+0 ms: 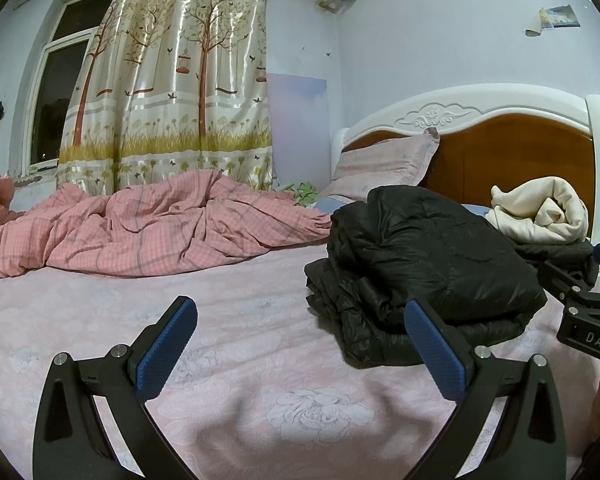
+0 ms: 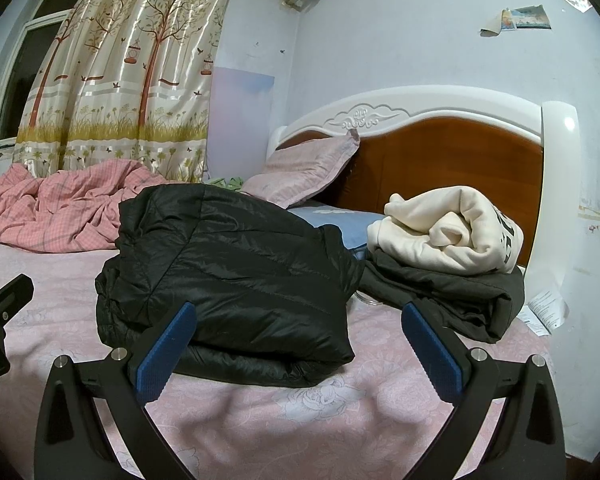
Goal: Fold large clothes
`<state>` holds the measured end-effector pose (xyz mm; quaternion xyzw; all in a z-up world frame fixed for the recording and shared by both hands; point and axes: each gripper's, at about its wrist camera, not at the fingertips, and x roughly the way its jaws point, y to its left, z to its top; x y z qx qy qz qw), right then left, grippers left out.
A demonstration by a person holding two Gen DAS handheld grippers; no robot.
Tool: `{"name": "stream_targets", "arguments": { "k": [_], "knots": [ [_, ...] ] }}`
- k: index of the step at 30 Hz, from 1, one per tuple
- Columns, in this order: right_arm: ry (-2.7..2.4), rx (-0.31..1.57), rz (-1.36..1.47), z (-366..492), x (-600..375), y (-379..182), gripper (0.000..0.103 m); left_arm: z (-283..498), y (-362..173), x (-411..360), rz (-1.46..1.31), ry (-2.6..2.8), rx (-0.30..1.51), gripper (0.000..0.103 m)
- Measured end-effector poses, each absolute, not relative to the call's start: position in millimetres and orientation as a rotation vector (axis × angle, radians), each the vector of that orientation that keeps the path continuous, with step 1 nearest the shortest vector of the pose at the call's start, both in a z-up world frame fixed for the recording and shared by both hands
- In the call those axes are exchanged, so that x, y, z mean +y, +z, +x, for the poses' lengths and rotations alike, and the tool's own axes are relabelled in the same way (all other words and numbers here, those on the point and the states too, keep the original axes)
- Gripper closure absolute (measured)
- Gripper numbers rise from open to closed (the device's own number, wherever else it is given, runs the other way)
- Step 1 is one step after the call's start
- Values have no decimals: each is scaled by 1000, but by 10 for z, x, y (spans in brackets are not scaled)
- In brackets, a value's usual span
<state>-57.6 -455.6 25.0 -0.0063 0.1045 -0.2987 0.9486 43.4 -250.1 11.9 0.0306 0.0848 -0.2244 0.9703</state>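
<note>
A black padded jacket (image 2: 236, 280) lies folded into a thick bundle on the pink bed sheet (image 2: 340, 420), toward the head of the bed. Just beside it sits a second folded dark garment (image 2: 460, 300) with a cream sweatshirt (image 2: 448, 232) bundled on top. The right gripper (image 2: 296, 344) hangs low in front of the jacket, its jaws wide apart and holding nothing, the left blue pad overlapping the jacket's near edge in view. The left gripper (image 1: 300, 344) hovers over bare sheet to the jacket's left, jaws likewise spread and empty. Behind lie a rumpled pink checked quilt (image 1: 140, 228), a pillow (image 2: 308, 168) against the headboard (image 2: 460, 160), and a tree-patterned curtain (image 1: 172, 80).
</note>
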Motion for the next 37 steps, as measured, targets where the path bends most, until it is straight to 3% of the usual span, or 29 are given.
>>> {"name": "stream_targets", "arguments": {
  "k": [37],
  "knots": [
    [-605,214,-15,-559,-4584,254,0,431,106,-2426,62,-457,185,0]
  ]
}}
